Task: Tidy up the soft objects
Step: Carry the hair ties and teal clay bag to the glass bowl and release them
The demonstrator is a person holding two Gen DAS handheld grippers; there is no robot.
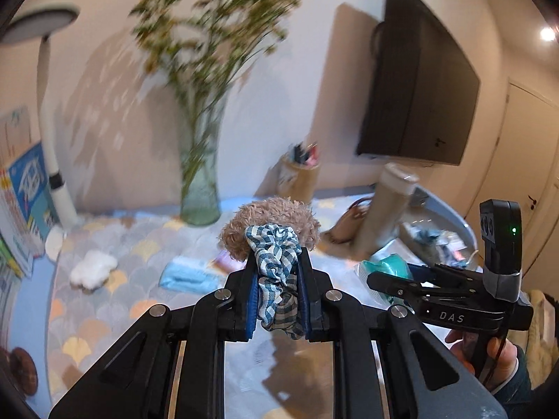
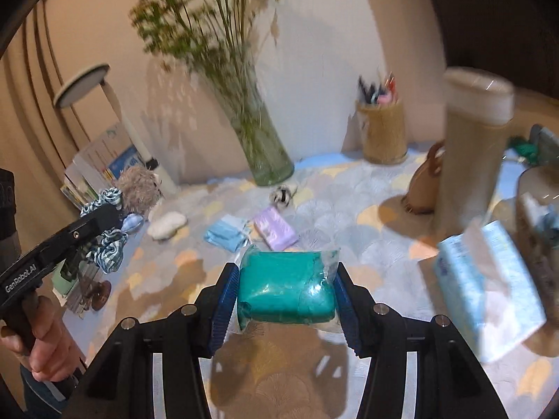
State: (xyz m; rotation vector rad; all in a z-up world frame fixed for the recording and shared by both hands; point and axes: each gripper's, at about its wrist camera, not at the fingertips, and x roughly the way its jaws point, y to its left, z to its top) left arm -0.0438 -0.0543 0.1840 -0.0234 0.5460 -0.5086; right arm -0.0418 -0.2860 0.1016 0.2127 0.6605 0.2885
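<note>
While left gripper (image 1: pixel 277 279) clamps scrunchie (image 1: pixel 276 262) | right gripper (image 2: pixel 284 289) holds teal packet (image 2: pixel 286 286) | scallop-print tablecloth (image 2: pixel 349 216) (cluttered)

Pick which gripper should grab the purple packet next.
Neither yet: left gripper is shut on the checked scrunchie, right gripper on the green packet. The purple packet lies just beyond the right.
</note>
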